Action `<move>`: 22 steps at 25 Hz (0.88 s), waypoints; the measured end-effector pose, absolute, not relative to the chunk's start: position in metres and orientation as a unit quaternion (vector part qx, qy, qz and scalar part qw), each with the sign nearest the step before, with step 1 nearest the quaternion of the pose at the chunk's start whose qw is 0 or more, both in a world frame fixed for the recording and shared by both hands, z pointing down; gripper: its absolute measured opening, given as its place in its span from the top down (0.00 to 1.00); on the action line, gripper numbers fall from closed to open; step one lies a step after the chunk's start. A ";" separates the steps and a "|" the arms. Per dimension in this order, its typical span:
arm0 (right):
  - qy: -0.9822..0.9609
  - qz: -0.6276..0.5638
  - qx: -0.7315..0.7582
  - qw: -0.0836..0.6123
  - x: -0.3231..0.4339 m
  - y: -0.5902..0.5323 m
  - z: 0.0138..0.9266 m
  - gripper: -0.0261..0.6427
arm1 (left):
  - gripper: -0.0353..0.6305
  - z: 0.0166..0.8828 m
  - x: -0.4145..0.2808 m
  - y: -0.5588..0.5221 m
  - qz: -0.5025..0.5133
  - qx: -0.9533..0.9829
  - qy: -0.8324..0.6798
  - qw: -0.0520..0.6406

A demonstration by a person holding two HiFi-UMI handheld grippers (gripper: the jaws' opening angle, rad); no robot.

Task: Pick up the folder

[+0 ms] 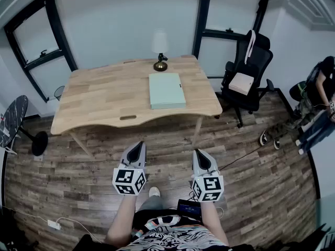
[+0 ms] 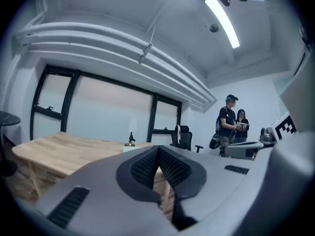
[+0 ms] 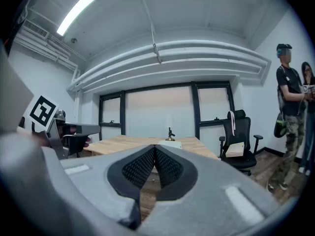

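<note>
A pale green folder (image 1: 167,90) lies flat on the wooden table (image 1: 104,98), right of centre and just in front of a small lamp (image 1: 160,48). Both grippers hover over the floor, well short of the table's front edge. My left gripper (image 1: 138,147) is shut and empty. Beside it my right gripper (image 1: 200,155) is also shut with nothing held. In the left gripper view the jaws (image 2: 158,154) meet, with the folder's edge (image 2: 129,148) just above them. From the right gripper (image 3: 155,151) the folder (image 3: 170,144) shows as a thin pale slab on the tabletop (image 3: 123,144).
A black office chair (image 1: 246,72) with a flat box on its seat stands right of the table. Two people (image 2: 231,124) stand at the far right. A round black side table (image 1: 13,119) is at the left. Cables and a power strip (image 1: 54,224) lie on the wood floor.
</note>
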State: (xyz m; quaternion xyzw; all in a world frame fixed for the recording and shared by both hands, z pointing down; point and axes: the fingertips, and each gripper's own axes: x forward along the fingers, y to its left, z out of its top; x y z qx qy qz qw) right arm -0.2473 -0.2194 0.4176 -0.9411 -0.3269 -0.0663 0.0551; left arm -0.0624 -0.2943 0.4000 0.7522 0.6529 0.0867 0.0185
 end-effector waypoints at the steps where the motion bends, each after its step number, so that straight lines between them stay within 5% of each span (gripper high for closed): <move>1: -0.327 -0.066 -0.941 0.055 -0.247 -0.220 0.418 0.95 | 0.94 0.399 -0.062 -0.295 0.093 0.749 0.655 0.032; 5: -0.331 -0.066 -0.940 0.059 -0.250 -0.224 0.422 0.95 | 0.94 0.397 -0.064 -0.301 0.119 0.733 0.666 0.075; 22: -0.335 -0.090 -0.936 0.051 -0.207 -0.137 0.446 0.95 | 0.94 0.447 0.001 -0.227 0.138 0.771 0.622 0.004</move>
